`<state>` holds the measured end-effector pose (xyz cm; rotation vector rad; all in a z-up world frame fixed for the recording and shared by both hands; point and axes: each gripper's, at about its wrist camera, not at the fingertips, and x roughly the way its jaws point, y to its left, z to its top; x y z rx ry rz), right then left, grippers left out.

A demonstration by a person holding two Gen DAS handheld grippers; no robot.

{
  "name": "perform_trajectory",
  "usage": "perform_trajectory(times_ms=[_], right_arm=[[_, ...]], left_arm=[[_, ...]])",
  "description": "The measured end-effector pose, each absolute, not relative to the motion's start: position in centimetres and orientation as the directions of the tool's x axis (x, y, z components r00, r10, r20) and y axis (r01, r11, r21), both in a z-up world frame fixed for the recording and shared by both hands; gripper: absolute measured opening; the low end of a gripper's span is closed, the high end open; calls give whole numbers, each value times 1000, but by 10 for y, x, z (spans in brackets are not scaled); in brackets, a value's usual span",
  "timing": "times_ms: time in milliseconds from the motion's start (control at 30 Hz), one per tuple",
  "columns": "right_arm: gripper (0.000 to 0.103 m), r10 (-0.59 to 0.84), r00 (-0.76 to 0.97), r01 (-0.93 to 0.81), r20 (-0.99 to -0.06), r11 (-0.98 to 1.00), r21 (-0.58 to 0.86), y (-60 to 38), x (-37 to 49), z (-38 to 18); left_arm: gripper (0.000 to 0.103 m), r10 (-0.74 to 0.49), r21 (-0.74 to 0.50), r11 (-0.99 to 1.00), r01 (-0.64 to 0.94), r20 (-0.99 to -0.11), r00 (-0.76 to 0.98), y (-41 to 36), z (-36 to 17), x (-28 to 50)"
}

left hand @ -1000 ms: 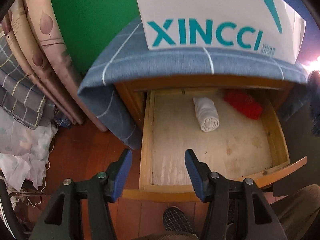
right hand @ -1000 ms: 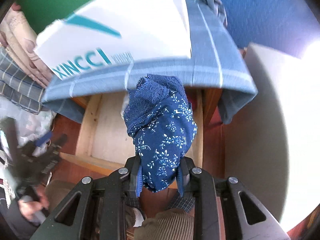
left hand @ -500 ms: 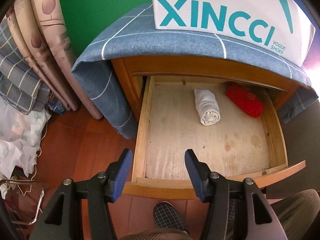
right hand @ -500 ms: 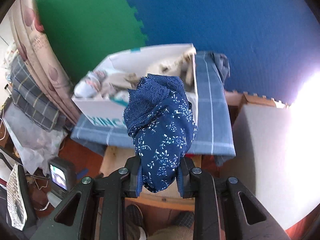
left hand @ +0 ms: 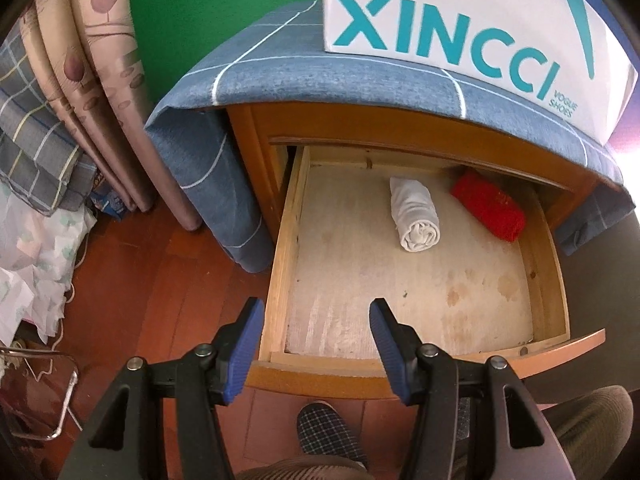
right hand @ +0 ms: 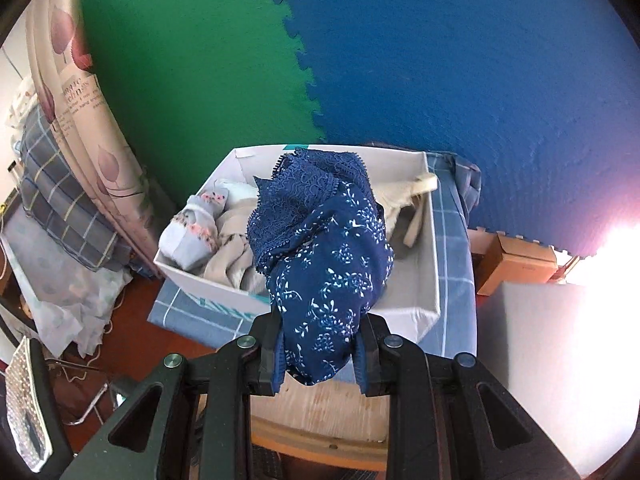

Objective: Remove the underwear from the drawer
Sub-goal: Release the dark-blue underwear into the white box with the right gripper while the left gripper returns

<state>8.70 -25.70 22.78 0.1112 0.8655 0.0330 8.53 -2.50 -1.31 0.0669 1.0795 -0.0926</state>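
Observation:
The wooden drawer (left hand: 280, 256) stands pulled open. Inside lie a rolled white underwear (left hand: 414, 214) and a red rolled one (left hand: 488, 206) at the back. My left gripper (left hand: 316, 340) is open and empty above the drawer's front left corner. My right gripper (right hand: 320, 356) is shut on a dark blue floral underwear with lace trim (right hand: 324, 256), held up in front of the white XINCCI box (right hand: 434, 280) on the cabinet top. The box (left hand: 460, 32) holds several light garments (right hand: 200, 224).
A blue checked cloth (left hand: 280, 68) covers the cabinet. Curtains and folded bedding (left hand: 60, 120) stand at the left on the wood floor (left hand: 140, 280). A person's slipper (left hand: 324, 428) is below the drawer front. A cardboard box (right hand: 516, 264) sits right of the cabinet.
My right gripper has risen from the drawer with the blue underwear to above the cabinet, facing into the white box. My left gripper has drawn back and slightly left.

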Motion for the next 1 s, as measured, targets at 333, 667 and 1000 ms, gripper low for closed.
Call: perform_trajectory(times_ms=[333,667,1000], right_arm=[[24,27,565,39,-825,997,59,-248,149,195],[26,42,466,78,-884,993,88,-256,173,141],[49,59,462,103,-885,987,120,-257,176,138]], left_arm=[[56,-85,-55,995,78,-881,465,-14,-15,86],[56,-113,-93,993,67,-883,455,-11,-17,90],[56,-114,-92,993,70,-889,443,-12,-20,92]])
